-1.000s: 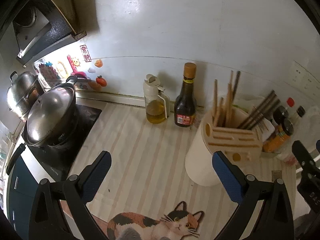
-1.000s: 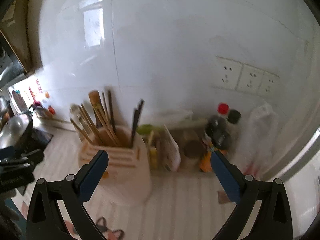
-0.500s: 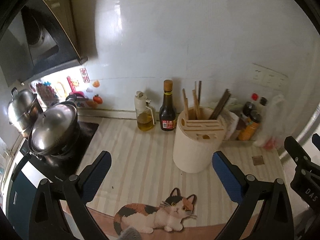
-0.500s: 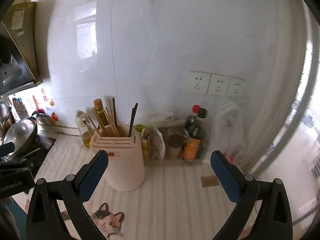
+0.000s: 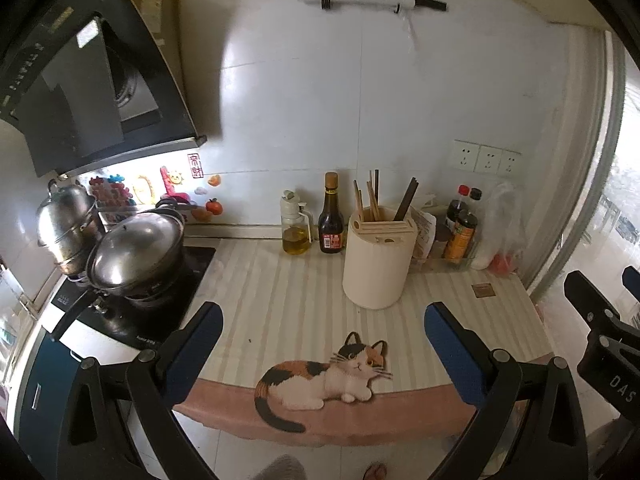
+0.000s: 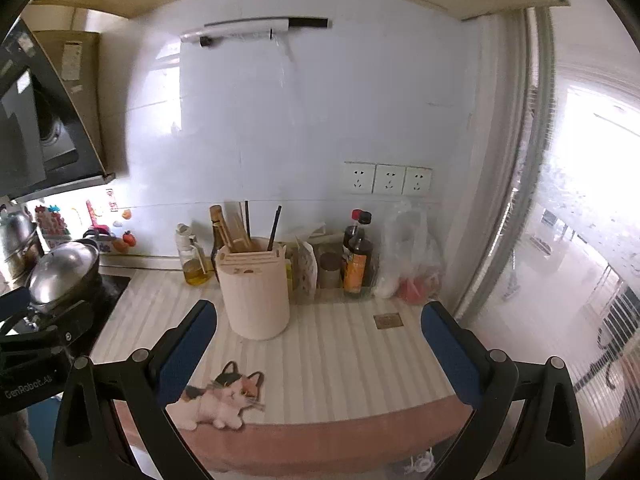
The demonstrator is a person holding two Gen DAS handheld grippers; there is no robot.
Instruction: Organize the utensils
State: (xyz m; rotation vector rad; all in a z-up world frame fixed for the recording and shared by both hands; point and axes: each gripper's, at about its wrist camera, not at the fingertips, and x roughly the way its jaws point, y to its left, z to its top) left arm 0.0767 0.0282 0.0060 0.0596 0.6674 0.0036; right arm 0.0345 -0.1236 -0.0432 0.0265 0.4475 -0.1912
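Observation:
A cream cylindrical utensil holder stands on the striped counter, with several wooden and dark chopsticks upright in its slotted top. It also shows in the right wrist view. My left gripper is open and empty, held back over the counter's front edge, well short of the holder. My right gripper is open and empty too, also back from the counter edge. The right gripper's body shows at the right of the left wrist view.
An oil dispenser and a dark sauce bottle stand left of the holder. Bottles and a plastic bag stand to its right. Lidded pots sit on the cooktop at left. A cat picture marks the counter mat.
Both grippers have pulled back and away from the utensil holder, which now looks smaller and farther off. Both stay open and empty.

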